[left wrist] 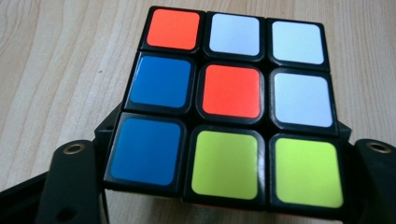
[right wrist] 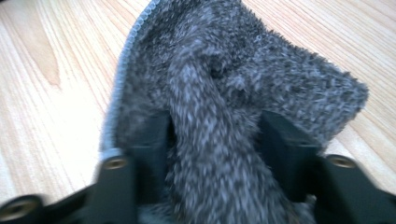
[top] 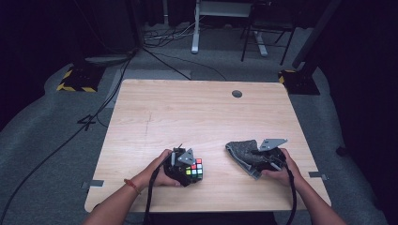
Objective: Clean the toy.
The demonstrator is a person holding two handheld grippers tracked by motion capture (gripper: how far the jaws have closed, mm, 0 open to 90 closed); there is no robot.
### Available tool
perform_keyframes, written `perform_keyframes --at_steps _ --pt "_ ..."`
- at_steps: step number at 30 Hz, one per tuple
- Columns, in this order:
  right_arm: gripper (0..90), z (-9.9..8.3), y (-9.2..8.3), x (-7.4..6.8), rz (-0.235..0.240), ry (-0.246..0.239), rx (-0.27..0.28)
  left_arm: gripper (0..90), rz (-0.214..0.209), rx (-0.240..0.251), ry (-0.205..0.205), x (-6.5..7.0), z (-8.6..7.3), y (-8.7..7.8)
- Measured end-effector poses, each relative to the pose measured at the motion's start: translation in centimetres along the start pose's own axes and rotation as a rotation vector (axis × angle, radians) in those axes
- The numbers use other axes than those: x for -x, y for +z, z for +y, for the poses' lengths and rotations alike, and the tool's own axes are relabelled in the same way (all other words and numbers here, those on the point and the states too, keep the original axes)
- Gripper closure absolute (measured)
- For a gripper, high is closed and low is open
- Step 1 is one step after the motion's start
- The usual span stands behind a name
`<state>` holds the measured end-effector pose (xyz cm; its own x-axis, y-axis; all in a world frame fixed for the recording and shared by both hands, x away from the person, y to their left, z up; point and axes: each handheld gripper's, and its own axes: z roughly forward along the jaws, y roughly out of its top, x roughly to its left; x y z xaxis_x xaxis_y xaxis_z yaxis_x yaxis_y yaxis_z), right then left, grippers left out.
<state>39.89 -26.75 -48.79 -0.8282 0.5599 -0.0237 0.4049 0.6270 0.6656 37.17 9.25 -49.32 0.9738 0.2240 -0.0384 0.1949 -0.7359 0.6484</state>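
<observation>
My left claw (top: 191, 169) clamped on the puzzle cube (top: 195, 169) at the table's (top: 197, 117) near edge, my right claw (top: 253, 161) pinching a bunched fold of grey fuzzy cloth (top: 244, 151) lying well to the cube's right

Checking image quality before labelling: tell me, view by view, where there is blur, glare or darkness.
High view: the table is evenly lit, its surroundings fall into darkness. Left gripper view: the puzzle cube is sharp, with soft glare on its stickers. Right gripper view: the grey fuzzy cloth is smeared with blur, and the black jaws at the bottom are soft.
</observation>
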Motion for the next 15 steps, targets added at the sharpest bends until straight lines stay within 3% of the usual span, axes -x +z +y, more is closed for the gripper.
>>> perform_keyframes --at_steps 3,6,11,15 --pt "66.9 0.2 -0.1 -0.5 0.003 -0.036 -0.008 31.3 -0.008 0.006 0.009 0.1 -0.1 0.0" --pt "73.1 0.3 -0.1 -0.8 0.000 -0.055 -0.011 31.8 -0.004 0.000 0.004 0.3 -0.1 0.0" --pt "76.6 0.3 -0.8 -0.9 0.029 -0.049 0.034 33.3 0.030 0.016 0.008 0.4 0.8 -0.3" --pt "76.6 1.1 -1.9 -1.7 0.057 -0.067 0.102 33.4 0.025 0.060 0.019 0.3 1.9 -0.9"
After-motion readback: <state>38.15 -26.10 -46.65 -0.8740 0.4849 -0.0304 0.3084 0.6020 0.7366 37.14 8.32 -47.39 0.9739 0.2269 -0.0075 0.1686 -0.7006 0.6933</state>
